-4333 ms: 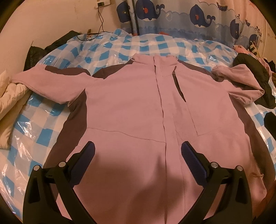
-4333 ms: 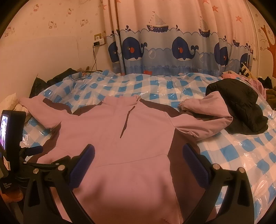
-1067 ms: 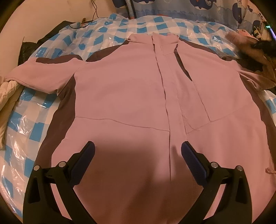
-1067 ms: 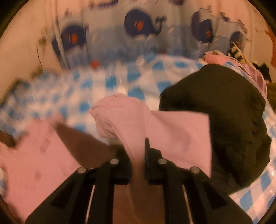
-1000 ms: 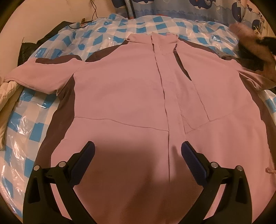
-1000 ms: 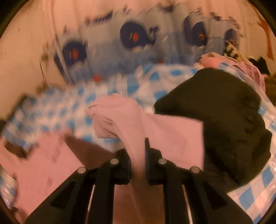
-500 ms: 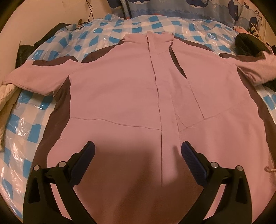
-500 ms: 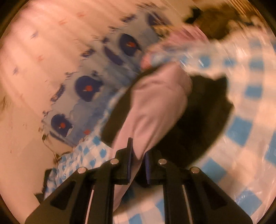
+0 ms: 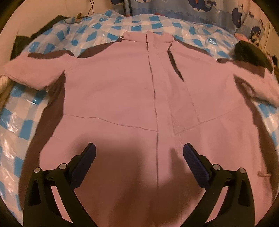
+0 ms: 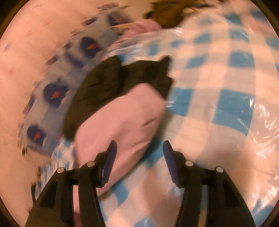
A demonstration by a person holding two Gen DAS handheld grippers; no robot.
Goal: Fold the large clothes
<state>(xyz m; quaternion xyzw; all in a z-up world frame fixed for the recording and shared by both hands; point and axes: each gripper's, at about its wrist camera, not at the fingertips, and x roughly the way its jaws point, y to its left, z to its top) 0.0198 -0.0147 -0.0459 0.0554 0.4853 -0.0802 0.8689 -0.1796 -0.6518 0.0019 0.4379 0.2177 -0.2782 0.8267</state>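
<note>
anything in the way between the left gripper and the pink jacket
Nothing visible. The left gripper hovers open right over the pink jacket, which lies flat on the checkered cover; only bare fabric shows between its fingers.

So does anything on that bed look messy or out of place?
One thing: the pink jacket lies flat, but its sleeve ends bunched against a dark garment. The right tongs are opening beside it.

From the left wrist we look steeply down over the hem of the pink jacket [image 9: 122,97], close above it, facing its collar and the whale curtain [image 9: 200,10] beyond. From the right wrist, rolled and blurred, we sit low and close beside the jacket's sleeve [image 10: 122,120]. The 2 views share that sleeve, the dark garment [image 10: 104,82] touching it, and the checkered cover [image 10: 218,90].
</note>
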